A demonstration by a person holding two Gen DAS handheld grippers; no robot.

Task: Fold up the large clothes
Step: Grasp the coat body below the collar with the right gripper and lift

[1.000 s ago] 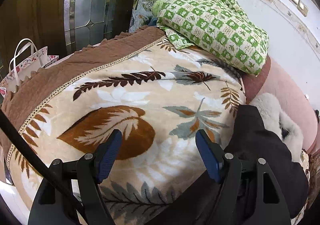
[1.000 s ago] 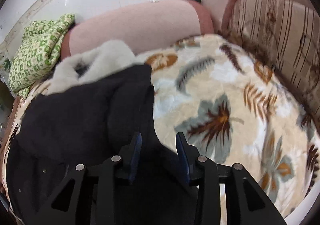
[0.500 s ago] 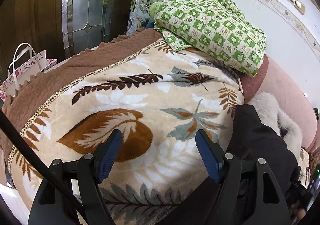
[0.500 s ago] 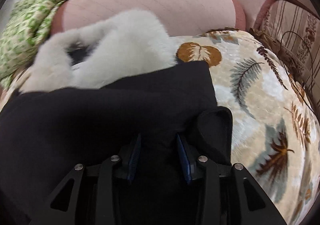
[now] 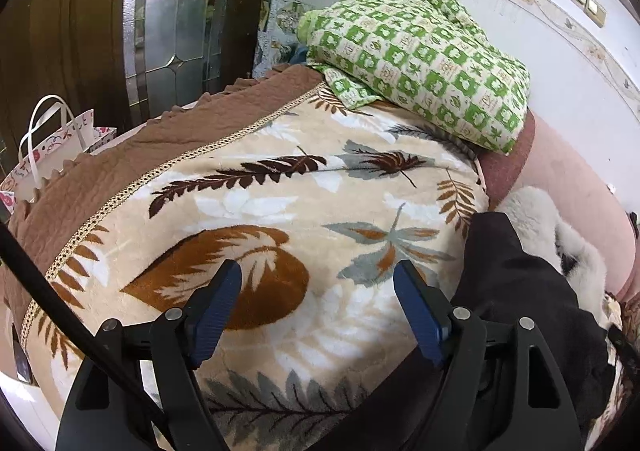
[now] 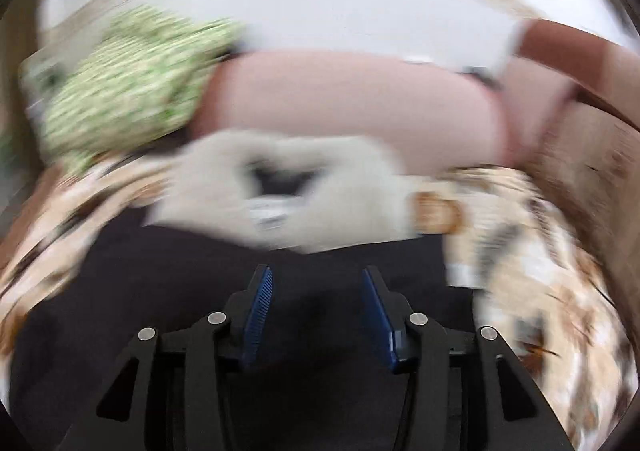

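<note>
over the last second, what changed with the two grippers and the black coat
The right gripper opened: its jaws were pinched on the black coat and now stand apart above it. Its view is blurred and now faces the white fur collar, so it is swinging. The left gripper stayed wide open over the leaf blanket, holding nothing.

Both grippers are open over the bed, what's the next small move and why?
Probably lower the right gripper onto the black coat with white fur collar and close on its fabric: its jaws stand open right over the coat, while the left gripper is over bare leaf-patterned blanket.
</note>
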